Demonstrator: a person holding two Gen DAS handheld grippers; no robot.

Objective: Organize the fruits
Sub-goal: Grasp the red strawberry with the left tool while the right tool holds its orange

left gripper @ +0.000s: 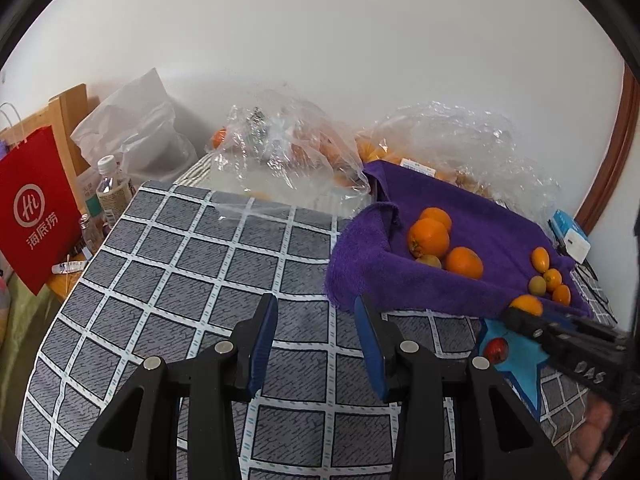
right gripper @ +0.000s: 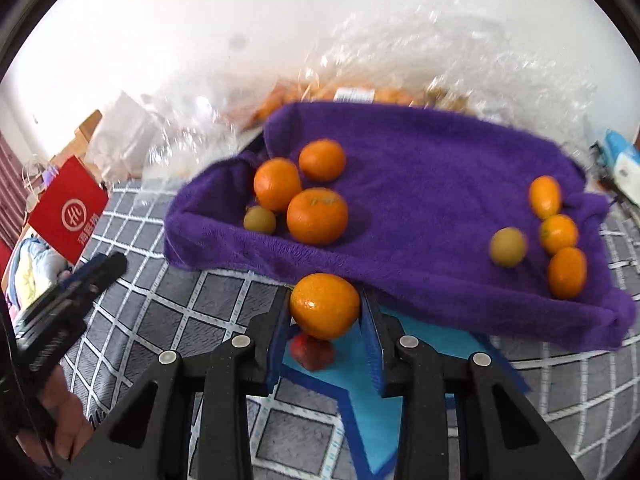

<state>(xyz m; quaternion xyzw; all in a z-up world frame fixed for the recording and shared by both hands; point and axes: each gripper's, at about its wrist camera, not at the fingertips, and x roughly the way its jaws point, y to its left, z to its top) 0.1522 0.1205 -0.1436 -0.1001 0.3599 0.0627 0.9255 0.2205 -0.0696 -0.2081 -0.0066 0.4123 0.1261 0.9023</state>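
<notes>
My right gripper [right gripper: 326,312] is shut on an orange mandarin [right gripper: 324,306], held above a red fruit [right gripper: 311,353] on a blue star-shaped mat [right gripper: 368,412]. Beyond it a purple towel [right gripper: 420,184] holds three mandarins [right gripper: 317,216] with a green fruit [right gripper: 259,219] at the left, and three kumquats [right gripper: 558,234] with a green fruit [right gripper: 508,247] at the right. My left gripper [left gripper: 316,320] is open and empty over the checked cloth [left gripper: 192,264], left of the towel [left gripper: 480,216]. The right gripper [left gripper: 520,314] with its mandarin [left gripper: 527,305] shows there too.
Clear plastic bags of oranges [left gripper: 288,152] lie behind the towel by the wall. A red paper bag [left gripper: 34,216], bottles [left gripper: 110,188] and a white bag [left gripper: 136,128] stand at the left. A white and blue box [left gripper: 572,236] sits at the far right.
</notes>
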